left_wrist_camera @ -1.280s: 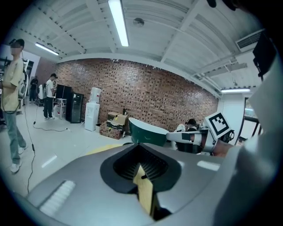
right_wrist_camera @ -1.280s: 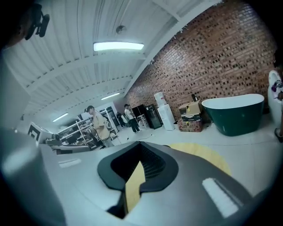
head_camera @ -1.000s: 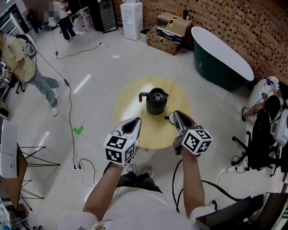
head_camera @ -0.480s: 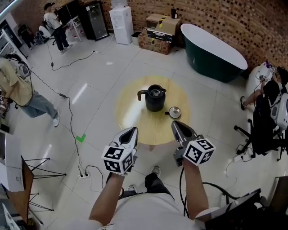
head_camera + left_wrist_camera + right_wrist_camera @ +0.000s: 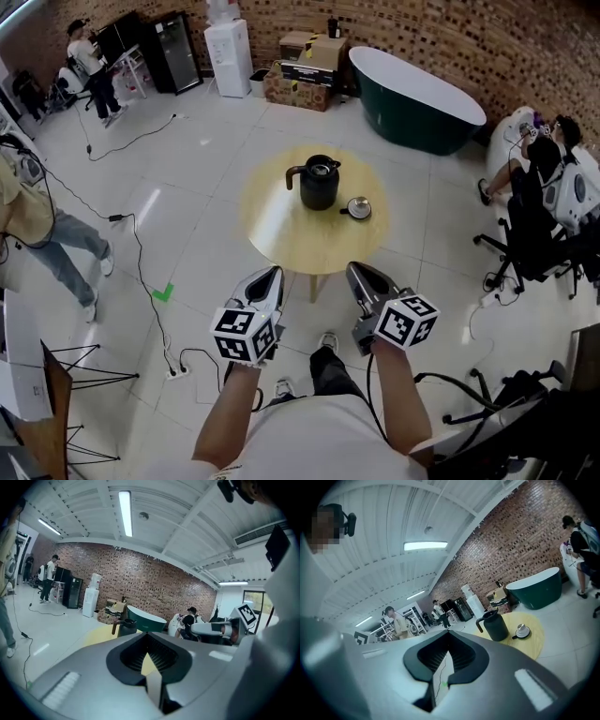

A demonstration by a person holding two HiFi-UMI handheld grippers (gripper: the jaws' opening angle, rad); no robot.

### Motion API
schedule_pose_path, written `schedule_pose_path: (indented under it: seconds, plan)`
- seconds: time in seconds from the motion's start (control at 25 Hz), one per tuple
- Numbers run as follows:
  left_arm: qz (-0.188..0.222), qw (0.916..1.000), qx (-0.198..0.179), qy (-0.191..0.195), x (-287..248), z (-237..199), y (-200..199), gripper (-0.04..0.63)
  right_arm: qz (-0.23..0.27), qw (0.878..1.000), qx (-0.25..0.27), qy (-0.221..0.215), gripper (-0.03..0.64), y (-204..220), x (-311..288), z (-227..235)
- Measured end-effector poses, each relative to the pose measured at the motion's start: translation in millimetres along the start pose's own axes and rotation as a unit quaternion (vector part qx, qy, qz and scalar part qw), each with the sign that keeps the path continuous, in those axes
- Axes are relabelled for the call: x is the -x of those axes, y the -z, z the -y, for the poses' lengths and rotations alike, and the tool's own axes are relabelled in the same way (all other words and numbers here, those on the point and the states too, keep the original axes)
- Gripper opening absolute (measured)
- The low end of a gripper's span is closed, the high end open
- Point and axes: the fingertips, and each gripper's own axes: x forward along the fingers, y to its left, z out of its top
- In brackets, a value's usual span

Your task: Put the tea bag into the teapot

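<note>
A black teapot [image 5: 319, 183] stands open-topped on the round yellow table [image 5: 281, 230], its lid [image 5: 358, 208] lying beside it to the right. Both grippers hang over the floor in front of the table, well short of it. My left gripper [image 5: 272, 275] is shut with nothing held. My right gripper [image 5: 354, 272] is also shut and empty. The left gripper view shows its jaws [image 5: 149, 644] closed to a slit, with the teapot [image 5: 125, 626] far ahead. Beyond the right gripper [image 5: 447, 641] I see the teapot [image 5: 494, 625] and lid [image 5: 521, 631]. No tea bag is visible in any view.
A dark green bathtub [image 5: 417, 98] stands behind the table, with cardboard boxes [image 5: 305, 70] and a water dispenser [image 5: 230, 47] by the brick wall. An office chair [image 5: 534, 253] and a seated person are at the right. Cables [image 5: 141, 272] run across the floor at left.
Both grippers have drawn back from the table edge toward the person, and the table now lies farther ahead. The lid, earlier partly hidden by the right gripper, is in plain sight.
</note>
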Motion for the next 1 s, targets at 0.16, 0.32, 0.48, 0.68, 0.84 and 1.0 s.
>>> schedule_pose_path:
  seconds: [0.16,0.32,0.48,0.68,0.84,1.0]
  plan:
    - [0.003,0.9998,0.007,0.017,41.3,1.9,16.2,0.012,0.014,1.0,0.015,0.013,0.002,18.5,23.9,-41.3]
    - [-0.001,0.9992,0.019,0.034,75.8,9.6,34.9,0.012,0.019,0.999,0.027,0.027,0.002,35.7,47.1,-74.8]
    - [-0.004,0.9984,0.022,0.053,101.0,23.0,47.8,0.012,0.024,0.998,0.039,0.044,0.002,47.8,70.7,-98.2]
    - [-0.01,0.9973,0.012,0.072,122.9,34.7,57.8,0.012,0.037,0.997,0.042,0.054,0.002,58.4,93.3,-118.5]
    - [-0.008,0.9971,0.001,0.075,135.4,40.7,58.3,0.012,0.042,0.996,0.048,0.056,0.002,64.7,104.4,-127.1]
    - [-0.004,0.9974,-0.009,0.072,141.2,50.7,54.9,0.012,0.045,0.997,0.045,0.052,0.002,67.3,113.8,-127.7]
